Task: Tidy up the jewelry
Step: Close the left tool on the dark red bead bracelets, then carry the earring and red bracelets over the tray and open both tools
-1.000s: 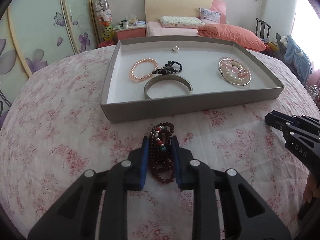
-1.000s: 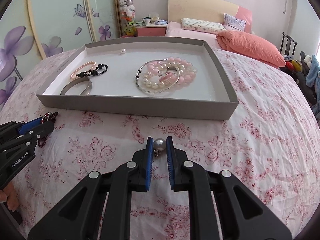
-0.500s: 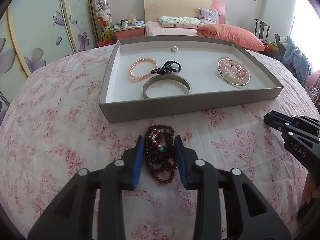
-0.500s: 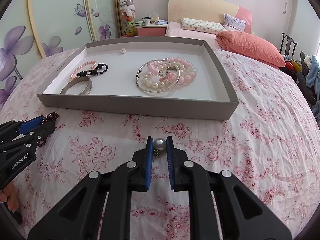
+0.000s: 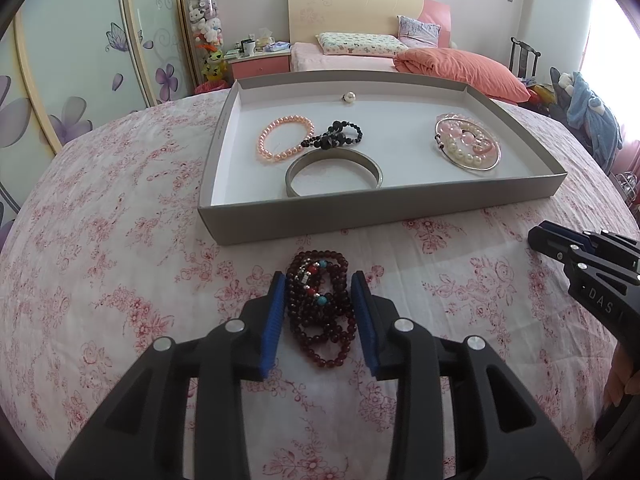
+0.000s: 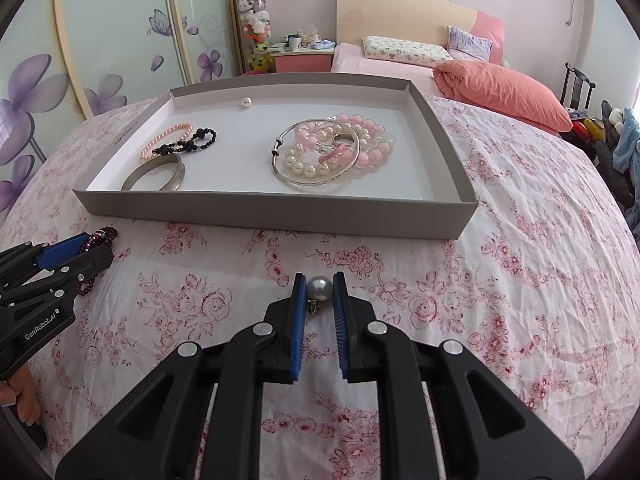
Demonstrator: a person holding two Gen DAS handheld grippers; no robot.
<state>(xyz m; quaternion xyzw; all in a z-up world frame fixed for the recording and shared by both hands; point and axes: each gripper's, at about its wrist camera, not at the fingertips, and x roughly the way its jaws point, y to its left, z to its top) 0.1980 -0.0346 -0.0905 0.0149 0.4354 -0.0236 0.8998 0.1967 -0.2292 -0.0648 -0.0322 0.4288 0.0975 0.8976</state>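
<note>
A dark red bead bracelet with a few red and turquoise beads lies coiled on the flowered cloth just in front of the grey tray. My left gripper straddles it, open, its blue pads a little off the beads on both sides. In the right wrist view my right gripper is shut on a grey pearl piece with a small metal fitting hanging below it, just above the cloth. The left gripper shows at that view's left edge, and the right gripper at the left wrist view's right edge.
The tray holds a pink pearl bracelet, a black bead bracelet, a silver bangle, a loose pearl and a heap of pink and white bead bracelets. A bed with an orange pillow stands behind.
My left jaws have widened off the dark red bracelet, which now rests on the cloth between them. The right gripper and its pearl have not moved.
</note>
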